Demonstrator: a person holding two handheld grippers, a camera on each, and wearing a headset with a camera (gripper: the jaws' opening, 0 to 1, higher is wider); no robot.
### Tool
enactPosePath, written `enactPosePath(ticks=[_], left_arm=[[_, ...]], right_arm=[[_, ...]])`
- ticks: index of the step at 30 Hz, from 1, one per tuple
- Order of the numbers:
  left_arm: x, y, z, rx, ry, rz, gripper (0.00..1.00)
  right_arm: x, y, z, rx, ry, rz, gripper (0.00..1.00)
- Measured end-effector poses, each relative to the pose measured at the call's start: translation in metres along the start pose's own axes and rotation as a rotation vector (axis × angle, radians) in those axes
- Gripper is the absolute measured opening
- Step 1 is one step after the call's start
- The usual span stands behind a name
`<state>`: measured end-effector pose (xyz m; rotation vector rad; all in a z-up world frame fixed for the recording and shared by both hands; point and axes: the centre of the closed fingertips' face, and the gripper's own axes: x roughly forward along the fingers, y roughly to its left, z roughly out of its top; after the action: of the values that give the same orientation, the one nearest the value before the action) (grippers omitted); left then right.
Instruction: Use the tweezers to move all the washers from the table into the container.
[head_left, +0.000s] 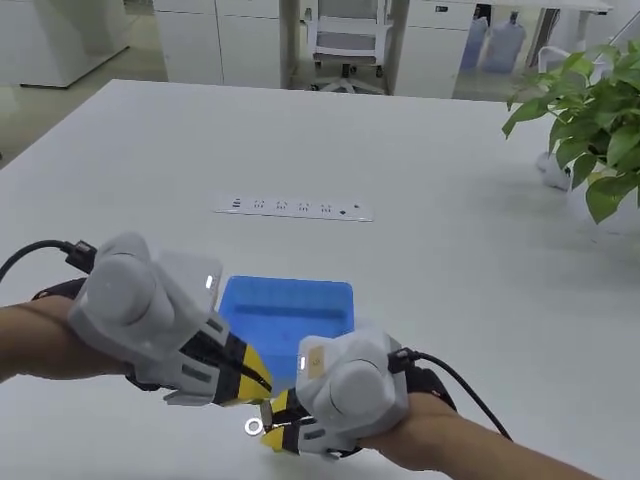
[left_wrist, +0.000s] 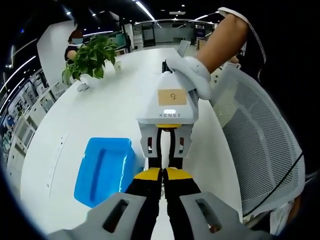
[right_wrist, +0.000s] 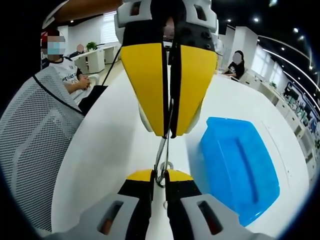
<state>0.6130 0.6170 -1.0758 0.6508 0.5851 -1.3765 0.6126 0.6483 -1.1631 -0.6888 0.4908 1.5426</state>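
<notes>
Head view: the right gripper (head_left: 275, 422) sits lowest, tip to tip with the left gripper (head_left: 262, 385). A washer (head_left: 254, 427) lies on the table (head_left: 420, 300) just beside their tips, near the blue container (head_left: 285, 310).

Left gripper view: its own jaws are pressed together.

Right gripper view: the tweezers (right_wrist: 165, 142) run from the left jaws into the right jaws (both appear clamped on them).

Risk: two opposed grips may twist the tweezers and flick the washer away from the container.

Blue container (head_left: 285, 305), white table (head_left: 400, 150), green plant (head_left: 590, 100), silvery washer (head_left: 254, 427)
</notes>
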Motion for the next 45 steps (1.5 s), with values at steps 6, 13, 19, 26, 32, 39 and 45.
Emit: enactPosePath(ticks=[6,13,19,26,32,39,45], left_arm=[[0.000,0.000,-0.001,0.006,0.003,-0.004,0.05],[-0.001,-0.002,-0.002,0.017,0.017,-0.013,0.05],[-0.005,0.000,0.003,0.024,0.015,-0.017,0.05],[-0.011,0.003,0.013,0.030,0.004,-0.030,0.05],[-0.015,0.005,0.023,0.021,0.002,-0.042,0.05],[-0.022,0.012,0.036,0.038,-0.005,-0.040,0.05],[-0.028,0.020,0.046,0.054,-0.010,-0.044,0.05]], right_arm=[[0.000,0.000,0.000,0.008,0.000,0.000,0.09],[-0.001,0.003,0.001,0.012,-0.002,0.008,0.09],[-0.006,0.002,0.004,0.019,-0.013,0.005,0.09],[-0.017,-0.001,0.010,0.018,-0.025,-0.001,0.09],[-0.025,-0.006,0.015,0.016,-0.028,-0.008,0.09],[-0.035,-0.016,0.023,0.018,-0.041,-0.032,0.09],[-0.043,-0.025,0.031,0.041,-0.072,-0.057,0.09]])
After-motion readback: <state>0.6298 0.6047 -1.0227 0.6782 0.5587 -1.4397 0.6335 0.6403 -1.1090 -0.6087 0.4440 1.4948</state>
